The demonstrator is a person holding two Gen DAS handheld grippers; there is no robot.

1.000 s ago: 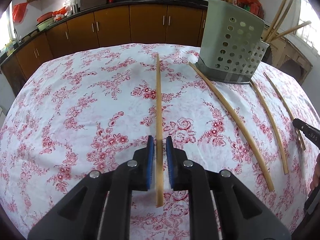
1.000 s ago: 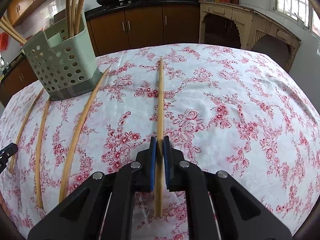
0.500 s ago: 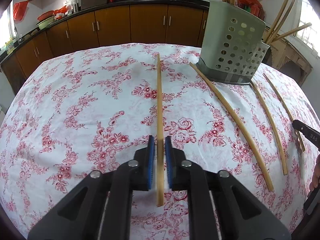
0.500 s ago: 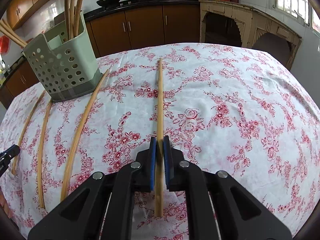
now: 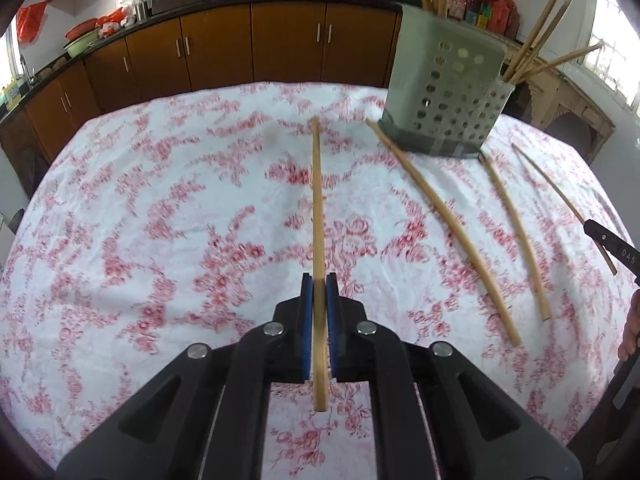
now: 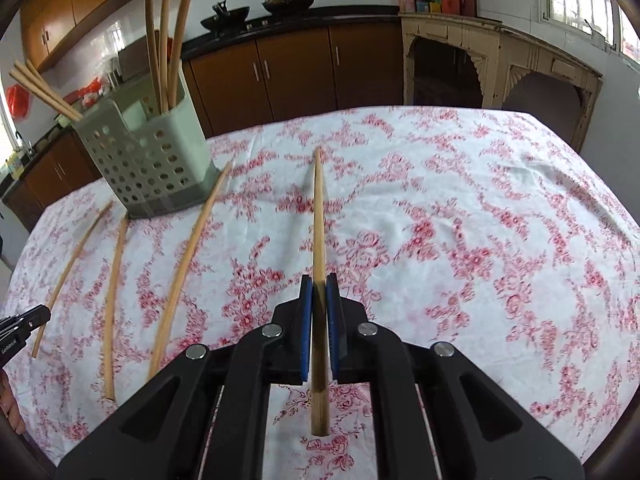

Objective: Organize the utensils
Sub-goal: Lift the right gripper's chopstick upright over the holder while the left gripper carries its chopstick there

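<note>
My left gripper (image 5: 319, 280) is shut on a long bamboo chopstick (image 5: 317, 208) and holds it lifted above the floral tablecloth. My right gripper (image 6: 319, 280) is shut on another bamboo chopstick (image 6: 318, 220), also lifted, pointing away from me. A grey-green perforated utensil holder (image 5: 446, 88) stands at the far right of the left wrist view and at the far left in the right wrist view (image 6: 148, 160); several chopsticks stand in it. Three loose chopsticks (image 5: 444, 228) lie on the cloth in front of it, also seen in the right wrist view (image 6: 184, 268).
The table (image 5: 160, 220) is covered with a white cloth with red flowers. Brown kitchen cabinets (image 5: 248, 52) and a counter with woks run behind it. A cream wooden side table (image 6: 496, 64) stands at the back right. The other gripper's tip (image 5: 612, 246) shows at each view's edge.
Both grippers have risen with their chopsticks, lifting them off the cloth; the view now looks down from higher. The holder and three loose chopsticks have not moved.
</note>
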